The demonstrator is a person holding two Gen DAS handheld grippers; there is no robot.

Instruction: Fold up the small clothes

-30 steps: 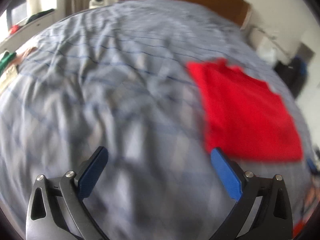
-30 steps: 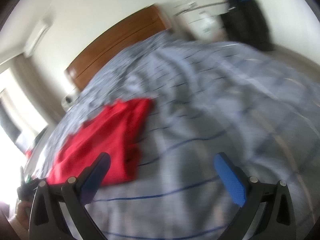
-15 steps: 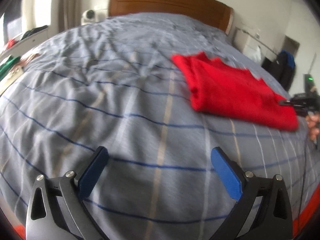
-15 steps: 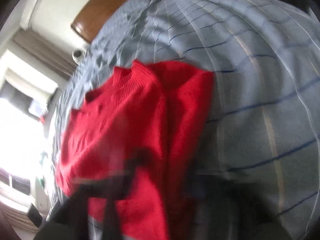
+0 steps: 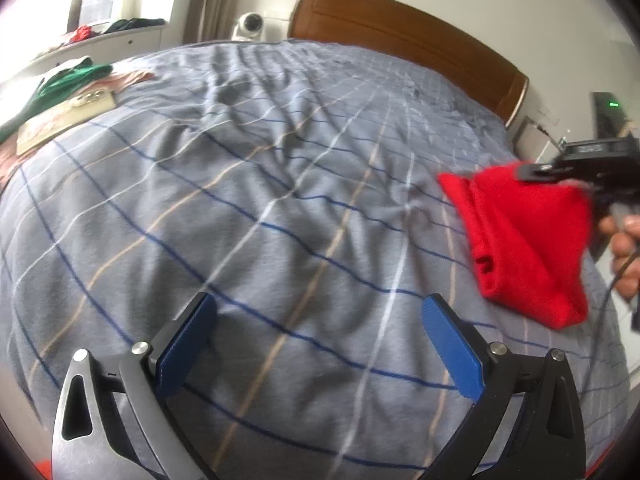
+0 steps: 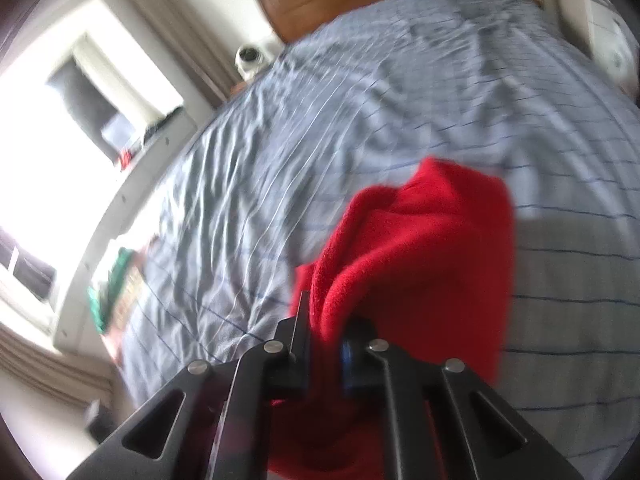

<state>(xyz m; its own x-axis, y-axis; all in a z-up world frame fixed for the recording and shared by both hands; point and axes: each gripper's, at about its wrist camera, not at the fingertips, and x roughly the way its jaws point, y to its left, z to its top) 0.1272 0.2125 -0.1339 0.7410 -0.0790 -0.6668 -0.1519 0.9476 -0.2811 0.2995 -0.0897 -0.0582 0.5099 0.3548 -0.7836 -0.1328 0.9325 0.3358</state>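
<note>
A folded red garment [image 5: 528, 240] hangs lifted above the right side of the bed. My right gripper [image 6: 326, 340] is shut on its near edge, and the red garment [image 6: 420, 248] drapes away from the fingers over the bedspread. The right gripper also shows in the left wrist view [image 5: 560, 170], pinching the garment's top edge. My left gripper [image 5: 320, 344] is open and empty, low over the near part of the grey checked bedspread [image 5: 260, 200], well left of the garment.
A wooden headboard [image 5: 400, 36] stands at the far end. A pile of green and beige clothes [image 5: 60, 96] lies at the bed's left edge. A white camera [image 5: 250, 26] and a windowsill with items sit at the back left.
My right gripper has closed on the red garment and lifted it off the bed. The left gripper stayed open and swung its view leftward.
</note>
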